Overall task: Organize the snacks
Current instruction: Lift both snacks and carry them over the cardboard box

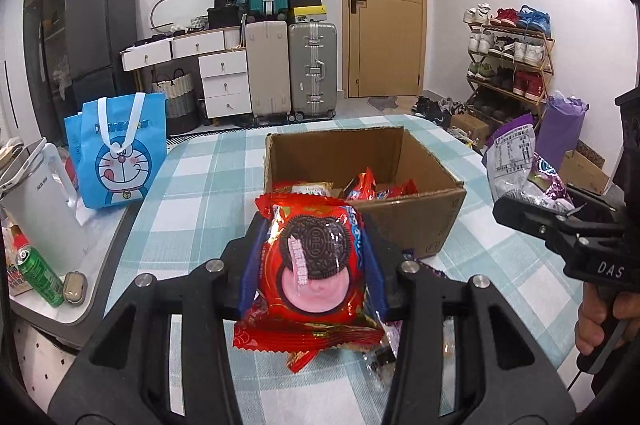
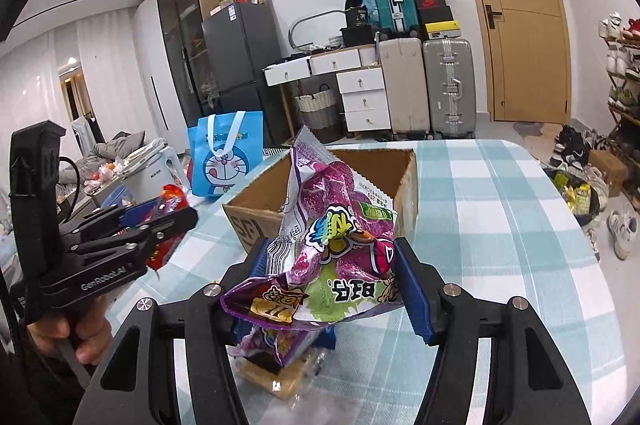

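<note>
A red Oreo packet (image 1: 316,265) is pinched between the blue pads of my left gripper (image 1: 314,265), held above the checked table. Just beyond it stands an open cardboard box (image 1: 416,221) with several red snack packets inside. My right gripper (image 2: 330,277) is shut on a crumpled purple snack bag (image 2: 340,237), lifted in front of the same box (image 2: 248,209). In the left wrist view the right gripper (image 1: 532,213) shows at the right edge with the purple bag (image 1: 516,161). The left gripper (image 2: 160,225) with its red packet (image 2: 174,197) appears at the left of the right wrist view.
More loose snack packets (image 2: 280,357) lie on the checked tablecloth (image 2: 500,225) under the grippers. A blue cartoon bag (image 1: 116,153), a white kettle (image 1: 40,209) and a green can (image 1: 38,275) stand on the left counter. Suitcases (image 1: 312,69) and a shoe rack (image 1: 508,61) line the far wall.
</note>
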`<state>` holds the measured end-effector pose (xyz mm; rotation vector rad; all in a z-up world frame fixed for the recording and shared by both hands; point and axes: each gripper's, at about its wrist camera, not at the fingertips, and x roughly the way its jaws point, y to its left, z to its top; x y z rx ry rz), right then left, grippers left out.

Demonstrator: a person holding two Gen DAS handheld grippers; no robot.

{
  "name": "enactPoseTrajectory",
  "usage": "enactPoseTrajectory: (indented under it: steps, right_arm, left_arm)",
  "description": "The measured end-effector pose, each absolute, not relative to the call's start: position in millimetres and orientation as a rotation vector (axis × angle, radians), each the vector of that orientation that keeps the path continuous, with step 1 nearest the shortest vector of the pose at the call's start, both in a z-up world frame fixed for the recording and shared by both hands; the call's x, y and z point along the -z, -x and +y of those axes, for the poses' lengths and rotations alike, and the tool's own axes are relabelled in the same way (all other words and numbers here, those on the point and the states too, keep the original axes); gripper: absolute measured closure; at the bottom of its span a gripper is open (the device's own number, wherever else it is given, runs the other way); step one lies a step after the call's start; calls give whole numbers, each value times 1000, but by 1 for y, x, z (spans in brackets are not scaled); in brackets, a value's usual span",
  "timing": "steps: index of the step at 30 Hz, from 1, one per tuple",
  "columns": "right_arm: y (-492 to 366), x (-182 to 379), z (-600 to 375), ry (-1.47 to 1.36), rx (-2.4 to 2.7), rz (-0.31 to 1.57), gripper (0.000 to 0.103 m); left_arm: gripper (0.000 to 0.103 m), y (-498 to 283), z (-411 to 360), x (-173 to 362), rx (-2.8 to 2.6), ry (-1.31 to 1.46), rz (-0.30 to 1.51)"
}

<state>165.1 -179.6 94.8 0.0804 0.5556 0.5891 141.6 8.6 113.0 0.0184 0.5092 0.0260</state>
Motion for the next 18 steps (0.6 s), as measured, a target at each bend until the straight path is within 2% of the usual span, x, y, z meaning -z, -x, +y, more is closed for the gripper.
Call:
enactPoseTrajectory:
  steps: [18]
  right_arm:
    - [-207,-99,-155,-86,-647,621,41]
  left_arm:
    - [62,-204,16,-121,-62,23,540]
